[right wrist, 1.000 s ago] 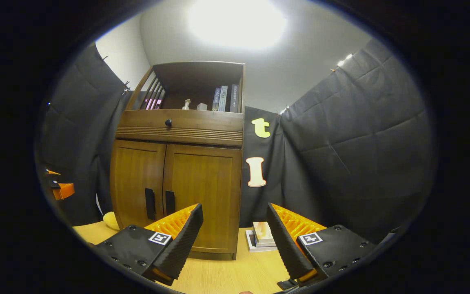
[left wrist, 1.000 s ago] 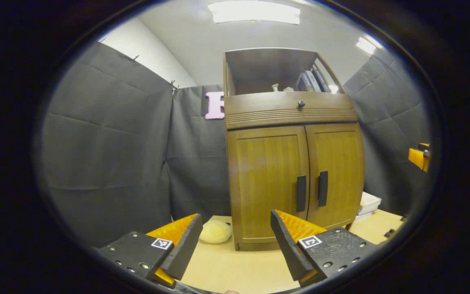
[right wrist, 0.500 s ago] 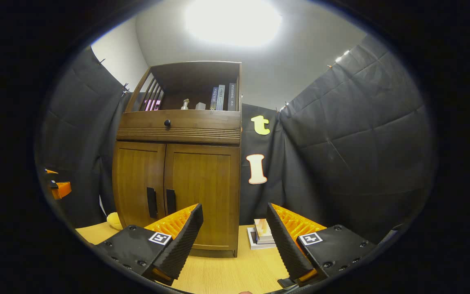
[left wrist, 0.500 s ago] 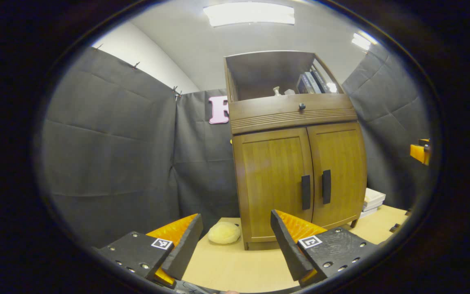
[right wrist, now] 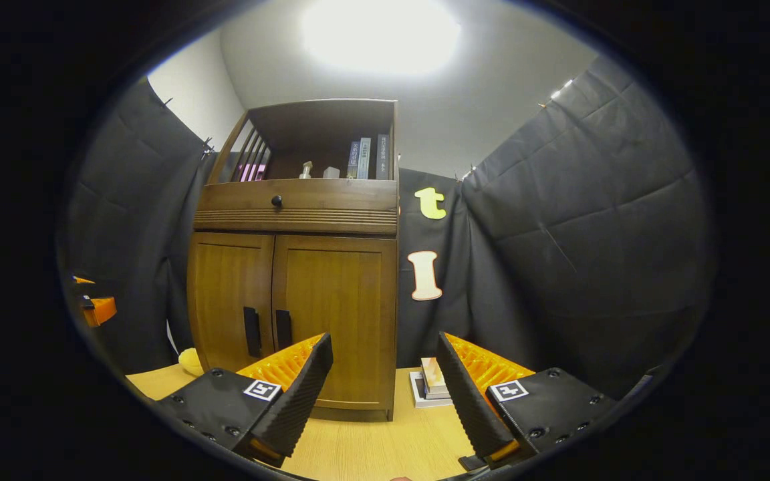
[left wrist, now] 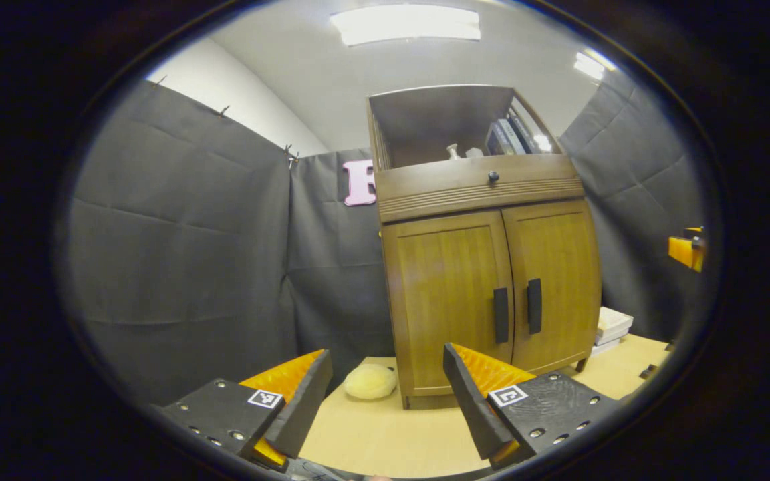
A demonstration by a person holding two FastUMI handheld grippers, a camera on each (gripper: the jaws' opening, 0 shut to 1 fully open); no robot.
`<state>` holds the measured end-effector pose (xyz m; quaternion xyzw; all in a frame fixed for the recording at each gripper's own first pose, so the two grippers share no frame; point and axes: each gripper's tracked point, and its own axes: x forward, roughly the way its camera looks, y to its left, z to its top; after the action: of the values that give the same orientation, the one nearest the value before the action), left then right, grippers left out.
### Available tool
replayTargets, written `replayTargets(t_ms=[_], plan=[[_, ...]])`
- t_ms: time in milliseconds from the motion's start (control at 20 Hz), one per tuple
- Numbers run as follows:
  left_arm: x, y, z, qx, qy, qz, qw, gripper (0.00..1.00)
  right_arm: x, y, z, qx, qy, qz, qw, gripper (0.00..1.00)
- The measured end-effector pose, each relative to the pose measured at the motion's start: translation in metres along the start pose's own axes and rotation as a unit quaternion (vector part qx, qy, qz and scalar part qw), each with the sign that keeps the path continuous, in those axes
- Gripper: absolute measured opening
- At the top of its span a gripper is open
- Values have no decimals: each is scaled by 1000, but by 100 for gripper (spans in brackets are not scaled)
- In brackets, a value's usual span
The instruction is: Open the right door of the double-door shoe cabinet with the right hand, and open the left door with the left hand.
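A wooden double-door shoe cabinet (left wrist: pixel 485 267) (right wrist: pixel 298 280) stands on a light wooden table, both doors closed. Each door carries a dark vertical handle near the centre seam: left handle (left wrist: pixel 500 315) (right wrist: pixel 250 332), right handle (left wrist: pixel 534 306) (right wrist: pixel 283 329). My left gripper (left wrist: pixel 385 394) is open, well short of the cabinet and left of its front. In the right gripper view, my right gripper (right wrist: pixel 385 391) is open too, short of the cabinet and off its right edge. The right gripper's edge (left wrist: pixel 687 250) shows far right in the left gripper view, the left gripper's edge (right wrist: pixel 97 308) far left in the right gripper view.
A drawer with a round knob (left wrist: pixel 492 176) and an open shelf with books (right wrist: pixel 366 158) top the cabinet. A pale yellow soft lump (left wrist: pixel 370 381) lies left of the cabinet, a stack of books (right wrist: pixel 430 386) right of it. Black cloth walls surround the table (left wrist: pixel 392 434).
Both views have shifted slightly; the cabinet has drifted a little right in the left gripper view and sits marginally farther off. Doors remain closed, both grippers remain open.
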<state>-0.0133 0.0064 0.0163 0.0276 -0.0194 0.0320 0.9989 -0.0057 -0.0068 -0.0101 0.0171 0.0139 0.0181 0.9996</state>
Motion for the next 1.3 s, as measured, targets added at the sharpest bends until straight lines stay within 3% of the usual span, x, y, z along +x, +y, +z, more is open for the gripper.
replayTargets(t_ms=[800, 1300], plan=[[-12, 11, 8, 10, -4, 51, 999, 96, 82, 81, -7, 29, 0, 68, 997, 96], [-23, 21, 14, 8, -4, 92, 996, 96, 147, 140, -41, 34, 28, 95, 994, 96]])
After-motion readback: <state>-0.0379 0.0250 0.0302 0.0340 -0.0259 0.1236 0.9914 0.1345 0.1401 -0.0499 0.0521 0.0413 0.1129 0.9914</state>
